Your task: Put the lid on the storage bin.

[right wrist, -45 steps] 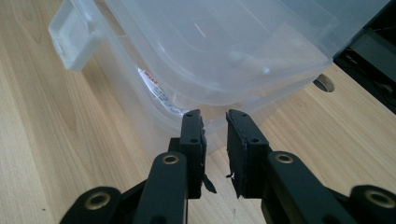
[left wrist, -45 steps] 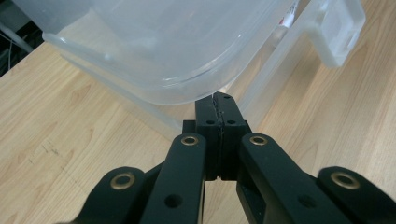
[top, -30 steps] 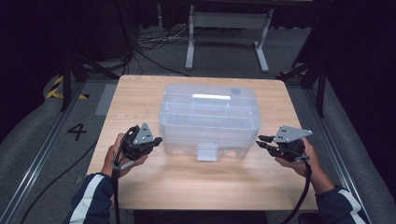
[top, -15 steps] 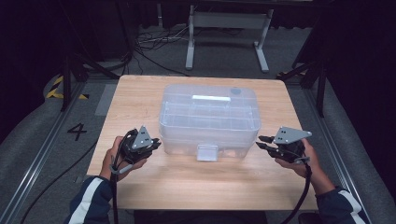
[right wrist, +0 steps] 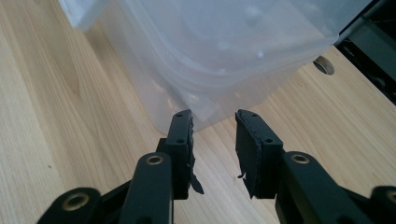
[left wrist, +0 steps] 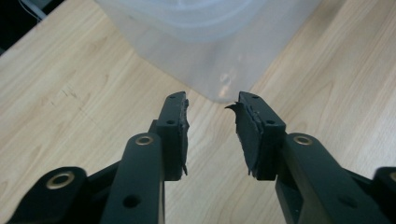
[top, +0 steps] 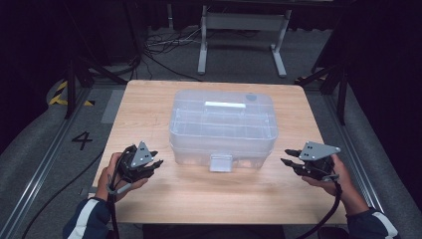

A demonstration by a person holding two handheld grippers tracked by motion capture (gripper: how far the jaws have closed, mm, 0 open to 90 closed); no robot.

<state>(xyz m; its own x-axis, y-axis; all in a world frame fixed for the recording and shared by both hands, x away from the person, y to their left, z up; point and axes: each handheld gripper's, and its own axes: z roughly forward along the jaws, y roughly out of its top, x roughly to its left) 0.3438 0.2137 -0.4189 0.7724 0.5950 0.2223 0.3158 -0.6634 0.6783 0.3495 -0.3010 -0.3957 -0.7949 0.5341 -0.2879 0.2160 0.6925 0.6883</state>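
Wooden table (top: 149,119) under clear lidded bin (top: 223,127), left claw (top: 155,165) and right claw (top: 287,163) both released, empty.

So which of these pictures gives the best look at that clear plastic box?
The high view: the whole clear plastic box sits mid-table, with lid and front latch visible. The left gripper view catches one lower corner of it beyond the jaws; the right gripper view shows a corner and part of the lid's rim.

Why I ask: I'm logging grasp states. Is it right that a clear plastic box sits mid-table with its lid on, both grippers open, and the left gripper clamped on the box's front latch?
Not quite. The left gripper holds nothing; the high view shows it apart from the front latch, left of the clear plastic box. The lid is on, and the right gripper is open too.
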